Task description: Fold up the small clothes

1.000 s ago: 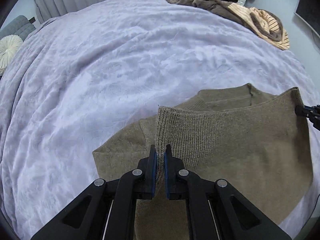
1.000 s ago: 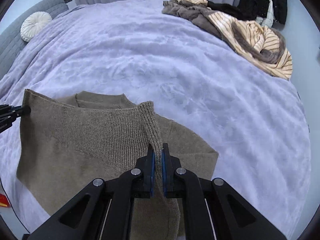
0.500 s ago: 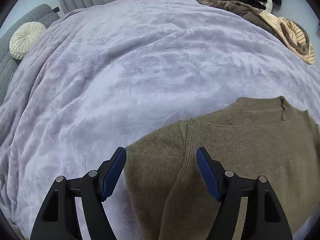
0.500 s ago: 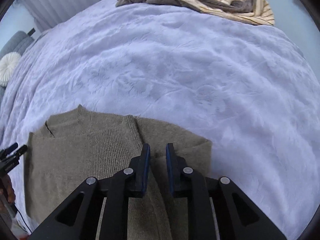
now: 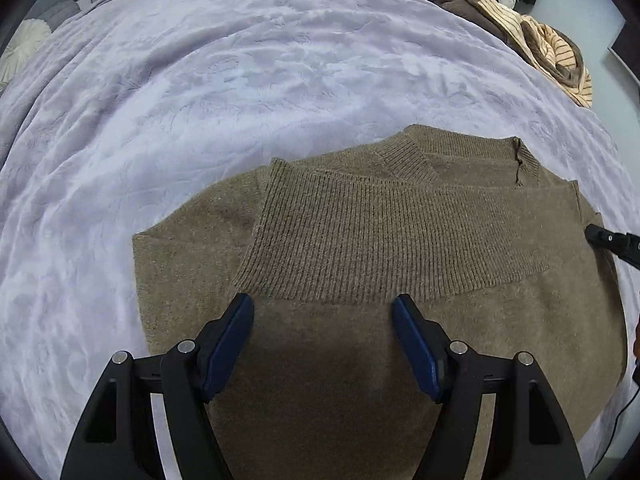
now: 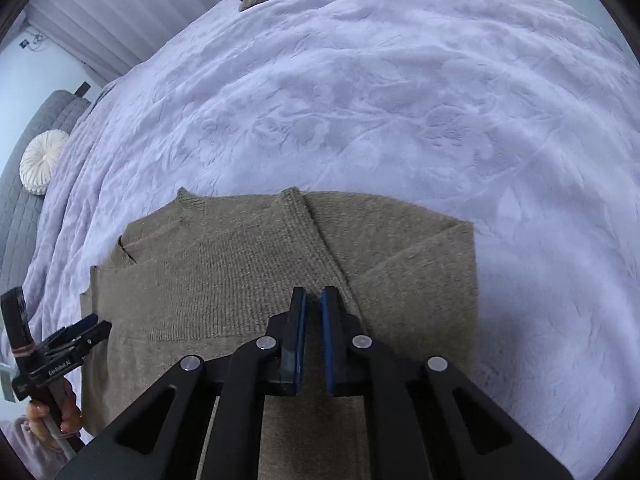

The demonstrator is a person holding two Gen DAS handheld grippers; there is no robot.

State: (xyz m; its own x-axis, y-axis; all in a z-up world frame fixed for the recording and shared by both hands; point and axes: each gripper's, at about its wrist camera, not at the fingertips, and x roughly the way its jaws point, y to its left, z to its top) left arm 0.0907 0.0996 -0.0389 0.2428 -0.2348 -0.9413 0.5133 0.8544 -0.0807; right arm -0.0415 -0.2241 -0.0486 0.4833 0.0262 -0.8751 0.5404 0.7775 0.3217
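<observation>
1. Sweater (image 5: 380, 264), olive-brown knit, lies flat on the near part of a bed, its ribbed hem band folded up to just below the collar and one sleeve lying across the body on the right-hand side.

2. Lavender plush bedspread (image 5: 240, 80), embossed with a leafy pattern, covers the whole bed and runs wide and bare beyond the sweater toward the far edge.

3. Pale pleated curtains (image 6: 132, 12) hang behind the bed; a grey quilted headboard (image 6: 24, 184) stands at the left, with a round cream cushion (image 6: 42, 166) resting against it.

4. A heap of other clothes (image 5: 500, 12) — brown fleece, cream cloth with dark stripes, something black — sits at the far right corner of the bed, well apart from the sweater.

5. Left gripper (image 5: 322, 344) hovers over the lower body of the sweater with its blue-padded fingers spread wide and nothing between them; the ribbed band lies just beyond the fingertips.

6. Right gripper (image 6: 314, 332) sits low over the sweater near the folded sleeve, its fingers drawn nearly together with a narrow gap showing; no cloth is seen pinched in that gap.

7. In the right wrist view the left gripper shows at the sweater's left edge, held in a hand (image 6: 52, 416); in the left wrist view the tip of the right gripper pokes in at the sweater's right edge.
</observation>
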